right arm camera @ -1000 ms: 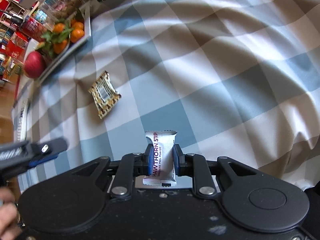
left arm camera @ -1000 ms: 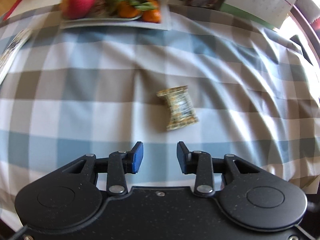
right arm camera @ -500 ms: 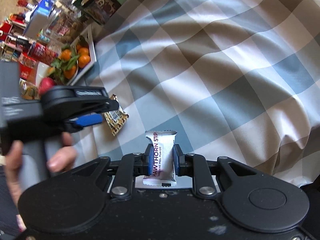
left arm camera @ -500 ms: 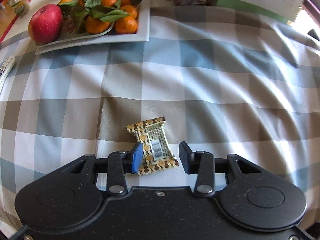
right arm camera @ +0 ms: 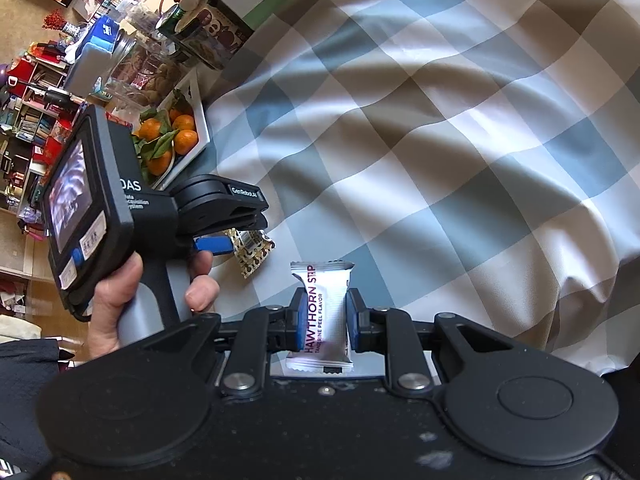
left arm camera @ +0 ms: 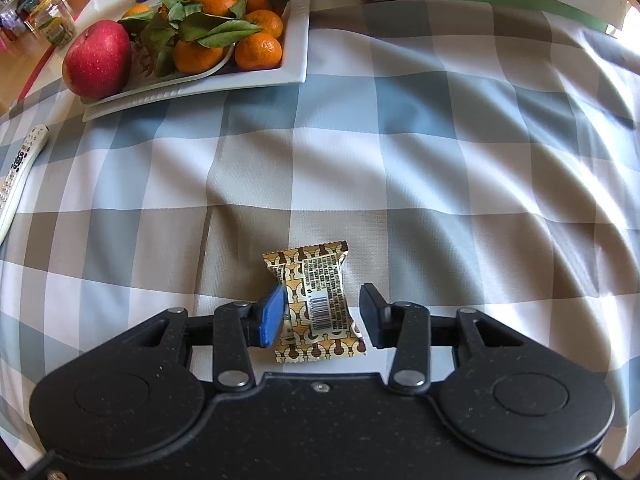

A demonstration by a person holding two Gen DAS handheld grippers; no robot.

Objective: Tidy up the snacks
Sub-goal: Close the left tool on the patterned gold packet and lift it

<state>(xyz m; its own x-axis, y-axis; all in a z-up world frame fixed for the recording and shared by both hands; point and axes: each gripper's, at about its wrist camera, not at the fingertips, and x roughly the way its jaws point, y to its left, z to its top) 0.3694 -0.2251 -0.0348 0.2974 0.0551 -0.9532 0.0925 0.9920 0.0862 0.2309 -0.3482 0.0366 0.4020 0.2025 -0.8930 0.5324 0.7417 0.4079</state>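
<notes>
the gold patterned snack packet [left arm camera: 316, 304] lies flat on the checked tablecloth [left arm camera: 440, 168], near its front edge, between the spread fingers of the left gripper [left arm camera: 320, 314]; the blue left pad [left arm camera: 270, 316] touches its side, the other stands just clear. a bare hand [right arm camera: 120, 292] grips that tool's handle low over the cloth. the right gripper [right arm camera: 322, 320] pinches a white hawthorn strip packet [right arm camera: 324, 316] upright. half a second ago the left fingers reached less far around the gold packet.

Gold patterned snack packet [left arm camera: 316, 308] flat, white hawthorn strip packet [right arm camera: 325, 316] upright, seemingly sealed
</notes>
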